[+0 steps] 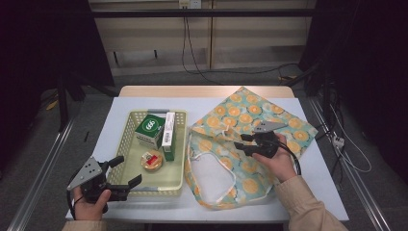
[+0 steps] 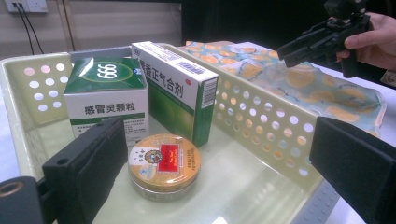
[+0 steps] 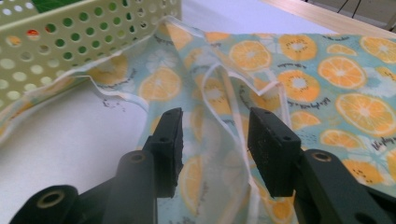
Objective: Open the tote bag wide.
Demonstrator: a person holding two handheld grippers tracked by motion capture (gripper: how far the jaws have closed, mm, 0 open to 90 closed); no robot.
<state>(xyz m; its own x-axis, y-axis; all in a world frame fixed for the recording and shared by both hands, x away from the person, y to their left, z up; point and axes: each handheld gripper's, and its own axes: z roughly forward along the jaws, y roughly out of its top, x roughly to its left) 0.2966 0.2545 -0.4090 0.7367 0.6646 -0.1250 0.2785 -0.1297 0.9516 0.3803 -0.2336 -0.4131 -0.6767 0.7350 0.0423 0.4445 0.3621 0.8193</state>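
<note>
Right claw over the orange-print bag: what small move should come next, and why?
Probably lower the right claw and close it on the bag strap. Its jaws stand open, with the strap between them and not pinched, so the bag cannot be lifted open yet.

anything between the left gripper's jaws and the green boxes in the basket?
Yes: a round gold tin lies before the green boxes, left gripper view.

Basket [image 1: 126, 126] left of bag [image 1: 250, 115]; boxes [image 1: 150, 131], tin [image 1: 152, 160] inside basket

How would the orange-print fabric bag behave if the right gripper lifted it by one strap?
The orange-print fabric bag looks thin and wrinkled, so it would likely drape limply. It lies flat, so it is probably light. Its narrow strap might slip between the right gripper's open jaws.
</note>
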